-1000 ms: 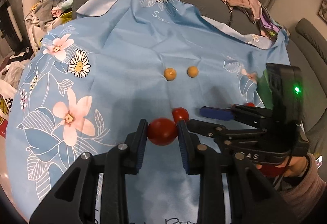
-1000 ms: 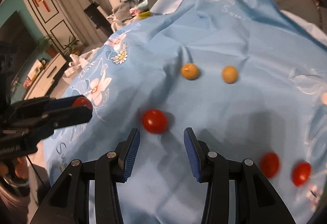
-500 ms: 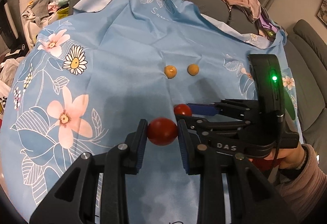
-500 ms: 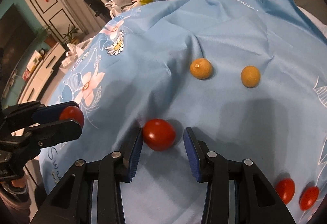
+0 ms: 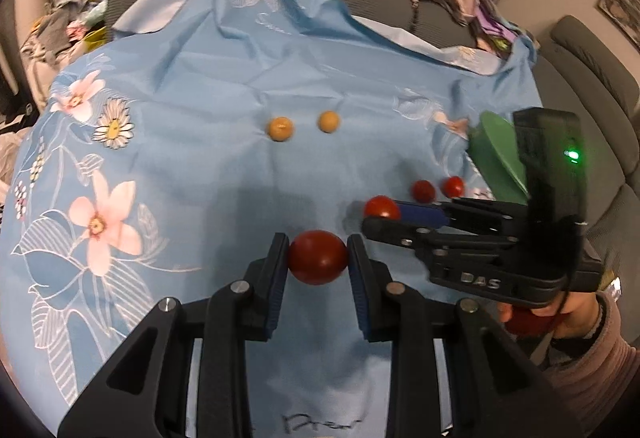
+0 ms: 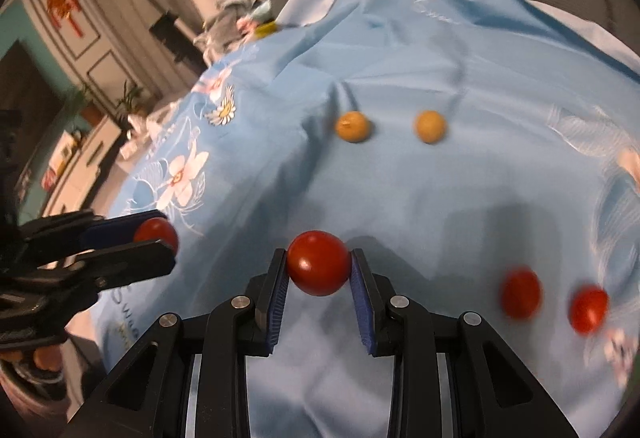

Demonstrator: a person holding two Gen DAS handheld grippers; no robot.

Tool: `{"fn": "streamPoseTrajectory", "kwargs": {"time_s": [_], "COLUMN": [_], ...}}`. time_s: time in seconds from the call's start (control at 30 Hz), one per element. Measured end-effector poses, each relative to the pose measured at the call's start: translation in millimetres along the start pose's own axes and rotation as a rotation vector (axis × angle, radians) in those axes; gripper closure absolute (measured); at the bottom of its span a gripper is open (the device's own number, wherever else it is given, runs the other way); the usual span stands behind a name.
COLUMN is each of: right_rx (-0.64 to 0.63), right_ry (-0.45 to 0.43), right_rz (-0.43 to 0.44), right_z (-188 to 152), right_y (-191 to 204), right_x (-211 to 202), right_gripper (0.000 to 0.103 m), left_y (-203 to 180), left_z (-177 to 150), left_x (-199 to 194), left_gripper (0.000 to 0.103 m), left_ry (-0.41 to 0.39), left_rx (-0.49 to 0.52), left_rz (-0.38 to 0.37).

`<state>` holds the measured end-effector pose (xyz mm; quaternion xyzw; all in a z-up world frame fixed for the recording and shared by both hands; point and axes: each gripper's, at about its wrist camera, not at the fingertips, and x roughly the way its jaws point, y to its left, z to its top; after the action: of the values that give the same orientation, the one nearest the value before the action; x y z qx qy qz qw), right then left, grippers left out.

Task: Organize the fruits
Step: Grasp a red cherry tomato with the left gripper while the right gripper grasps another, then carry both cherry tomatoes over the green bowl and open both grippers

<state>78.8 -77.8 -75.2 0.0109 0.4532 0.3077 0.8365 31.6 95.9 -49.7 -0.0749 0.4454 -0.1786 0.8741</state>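
Tomatoes: two smooth, glossy red round tomatoes, one in each claw, above the cloth.
Left gripper: black plastic, blue pads clamped on a red tomato.
Right gripper: jaws just closed onto the second red tomato, angled downward.
Cloth: creased light-blue floral fabric; two tan round fruits and two small red tomatoes resting on it.
Writing: "DAS" on the right gripper's body.
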Motion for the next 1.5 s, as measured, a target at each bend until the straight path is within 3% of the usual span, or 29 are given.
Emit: {"fn": "streamPoseTrajectory", "kwargs": {"time_s": [0.5,0.93,1.2,1.5], "right_rx": [0.114,0.188,0.254,0.310], "right_ry": [-0.219,-0.384,-0.444,-0.437], "right_rz": [-0.075,-0.145,-0.217,-0.306], "right_z": [-60,-84,-98,-102], "right_y": [-38,-79,-117,-146], "right_x": [-117,-179,-206,-211], "right_gripper": [0.070,0.070,0.070,0.070], "left_y": [-73,-150,-211,-261], "left_z": [2,23,47,66], "left_x": [3,17,53,105], "left_gripper": [0.073,0.073,0.073,0.073], "left_ry": [0.037,0.032,0.066,0.130], "left_rx": [0.134,0.290,0.393,0.436], "left_rz": [-0.052,-0.094,-0.172,-0.224]}}
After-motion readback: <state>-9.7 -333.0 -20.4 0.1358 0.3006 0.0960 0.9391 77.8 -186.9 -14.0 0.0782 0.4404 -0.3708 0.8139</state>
